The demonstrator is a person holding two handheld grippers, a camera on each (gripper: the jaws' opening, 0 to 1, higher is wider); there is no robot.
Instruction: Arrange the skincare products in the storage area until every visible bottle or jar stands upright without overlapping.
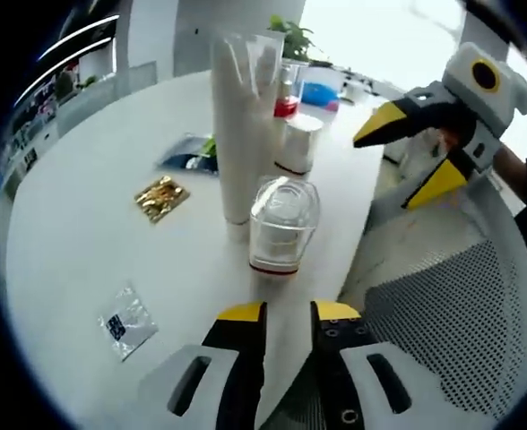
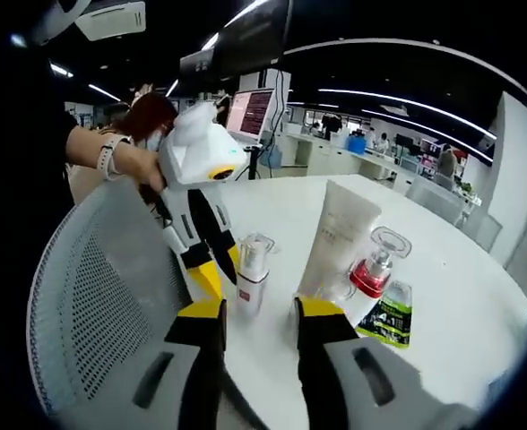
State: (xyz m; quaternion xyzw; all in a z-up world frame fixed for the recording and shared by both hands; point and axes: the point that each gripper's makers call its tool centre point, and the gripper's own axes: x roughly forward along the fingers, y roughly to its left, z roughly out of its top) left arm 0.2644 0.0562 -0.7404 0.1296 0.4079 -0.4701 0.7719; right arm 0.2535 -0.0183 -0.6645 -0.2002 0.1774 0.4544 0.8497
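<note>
On the white table [image 1: 84,233] several skincare items stand upright in a row. Nearest my left gripper [image 1: 289,312] is a clear-capped bottle [image 1: 281,224] with a red band. Behind it rise a tall white tube [image 1: 241,125], a white bottle [image 1: 298,143] and a red-collared bottle [image 1: 286,106]. My left gripper is open, just short of the clear-capped bottle. My right gripper [image 1: 409,154] hovers open off the table's edge. In the right gripper view my right gripper [image 2: 262,309] faces the clear-capped bottle [image 2: 253,269], the tube [image 2: 340,237] and the red-collared bottle [image 2: 375,264]. The left gripper [image 2: 220,269] is beside the bottle.
Flat sachets lie on the table: a gold one [image 1: 161,197], a green-blue one [image 1: 187,157], a clear one [image 1: 126,322]. A green sachet [image 2: 389,313] lies by the red-collared bottle. A mesh chair back [image 2: 93,287] stands against the table edge. A person's hand [image 2: 111,157] holds the left gripper.
</note>
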